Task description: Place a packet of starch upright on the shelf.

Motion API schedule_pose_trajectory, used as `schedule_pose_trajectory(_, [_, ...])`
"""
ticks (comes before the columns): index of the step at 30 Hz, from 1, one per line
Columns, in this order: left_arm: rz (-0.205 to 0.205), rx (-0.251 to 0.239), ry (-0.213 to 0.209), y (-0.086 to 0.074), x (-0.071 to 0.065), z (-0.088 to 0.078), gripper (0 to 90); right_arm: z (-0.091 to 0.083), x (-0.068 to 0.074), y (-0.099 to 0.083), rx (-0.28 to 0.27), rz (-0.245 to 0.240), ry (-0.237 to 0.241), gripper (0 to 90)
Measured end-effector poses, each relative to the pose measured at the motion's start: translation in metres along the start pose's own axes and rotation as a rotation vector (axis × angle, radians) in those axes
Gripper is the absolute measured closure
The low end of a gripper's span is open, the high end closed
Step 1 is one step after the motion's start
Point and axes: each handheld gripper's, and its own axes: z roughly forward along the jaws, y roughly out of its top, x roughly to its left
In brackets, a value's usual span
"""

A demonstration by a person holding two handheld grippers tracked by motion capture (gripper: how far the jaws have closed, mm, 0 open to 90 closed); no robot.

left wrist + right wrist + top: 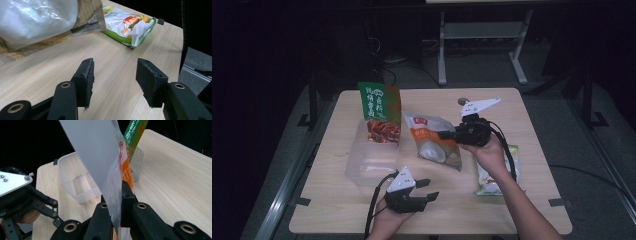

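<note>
My right gripper (446, 135) (116, 197) is shut on the edge of a white and orange snack bag (432, 142) (97, 152), which is held tilted over the middle of the table. That bag (37, 17) also looms at the top left of the left gripper view. My left gripper (430, 189) (113, 65) hovers low near the table's front edge, open, with only bare wood between its jaws. A clear plastic bin (367, 162) (75, 182) sits at the left with a green and orange bag (379, 112) (133, 132) standing in its far end.
A green and white snack bag (488, 182) (127, 23) lies flat at the right of the wooden table (337, 205), partly under the right forearm. Dark floor and a desk frame (442, 50) lie beyond the far edge.
</note>
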Motion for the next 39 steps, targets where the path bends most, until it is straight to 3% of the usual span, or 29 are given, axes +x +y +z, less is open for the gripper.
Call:
schedule_pose_trajectory(18, [0.010, 0.006, -0.013, -0.001, -0.003, 0.003, 45.6, 0.020, 0.007, 0.036, 0.001, -0.043, 0.034, 89.7])
schedule_pose_trajectory(39, [0.010, -0.004, -0.018, 0.000, -0.004, 0.001, 44.1, 0.061, 0.019, 0.073, -0.010, -0.080, 0.088, 89.7])
